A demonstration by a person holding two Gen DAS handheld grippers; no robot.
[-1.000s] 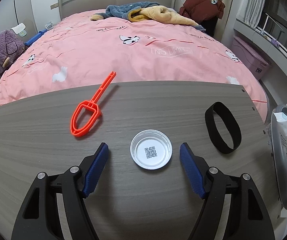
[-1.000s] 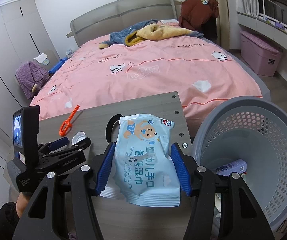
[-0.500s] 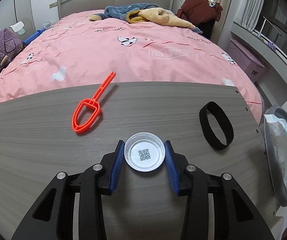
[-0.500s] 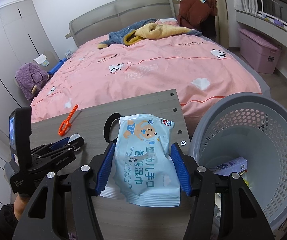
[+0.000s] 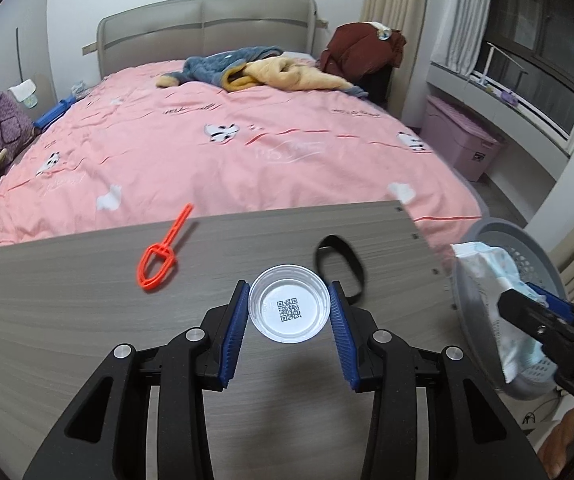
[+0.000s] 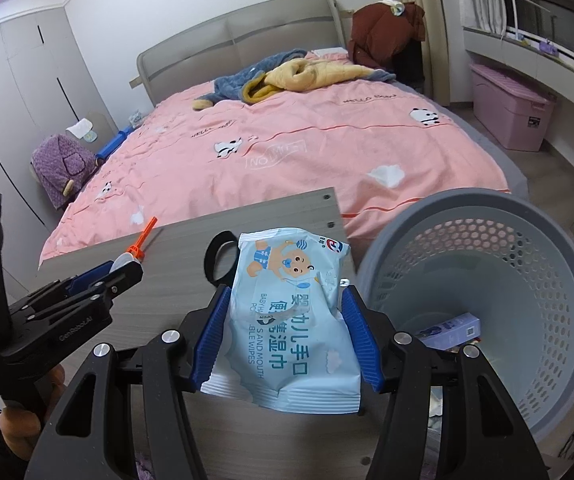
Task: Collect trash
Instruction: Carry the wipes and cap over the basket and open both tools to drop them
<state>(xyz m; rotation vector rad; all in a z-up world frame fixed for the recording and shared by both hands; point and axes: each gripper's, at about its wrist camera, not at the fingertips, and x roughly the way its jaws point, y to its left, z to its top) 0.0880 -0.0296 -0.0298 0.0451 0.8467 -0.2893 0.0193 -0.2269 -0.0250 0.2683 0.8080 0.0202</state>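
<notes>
Left tongs (image 5: 289, 312), open earlier, now grip plastic lid (image 5: 289, 307), apparently lifted.

Soft indoor light, fisheye-warped edges

Two fisheye views, each looking forward and downward along its own gripper's fingers, close above a grey wooden table (image 5: 87, 312). Both face the pink bed (image 6: 307, 152). Both share the table, bed and grey laundry basket (image 6: 559, 360).
</notes>
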